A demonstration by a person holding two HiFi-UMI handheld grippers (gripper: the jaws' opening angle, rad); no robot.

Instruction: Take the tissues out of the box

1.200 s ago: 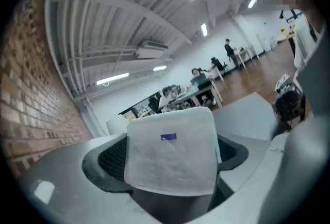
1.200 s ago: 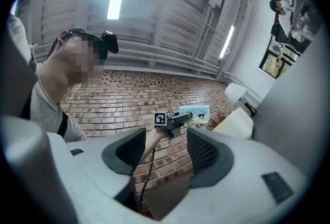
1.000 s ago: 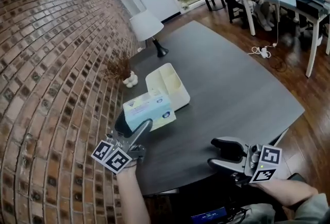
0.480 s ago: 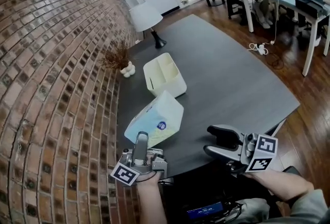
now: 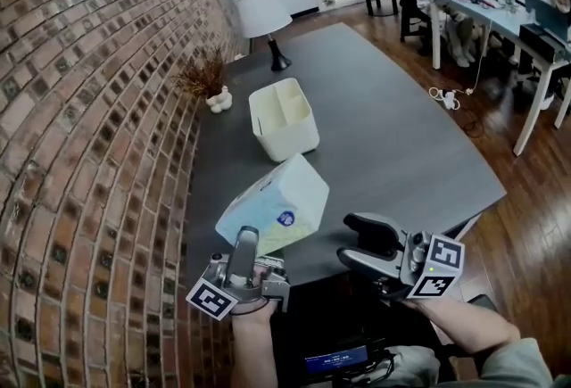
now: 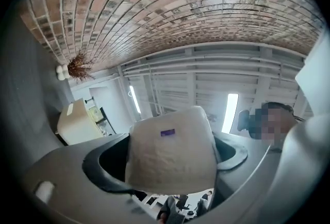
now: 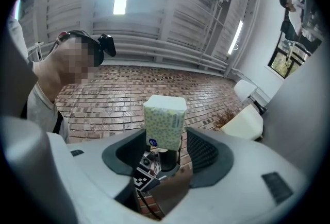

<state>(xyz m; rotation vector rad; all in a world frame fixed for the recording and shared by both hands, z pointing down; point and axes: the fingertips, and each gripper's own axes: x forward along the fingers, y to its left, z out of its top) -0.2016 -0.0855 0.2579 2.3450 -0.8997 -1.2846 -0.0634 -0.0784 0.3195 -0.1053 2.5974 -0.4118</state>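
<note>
Dark table: tissue box now lifted off, clamped in left claw.

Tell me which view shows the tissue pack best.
The head view: the whole tissue pack shows, held up and tilted in the left gripper. The left gripper view shows only one pale end of it, filling the gap between its jaws. The right gripper view shows it small, beyond its own open jaws.

Left gripper and right gripper are finished grey, jaws dark, marker cubes printed black-and-white. A grey sleeve is worn, right arm.
</note>
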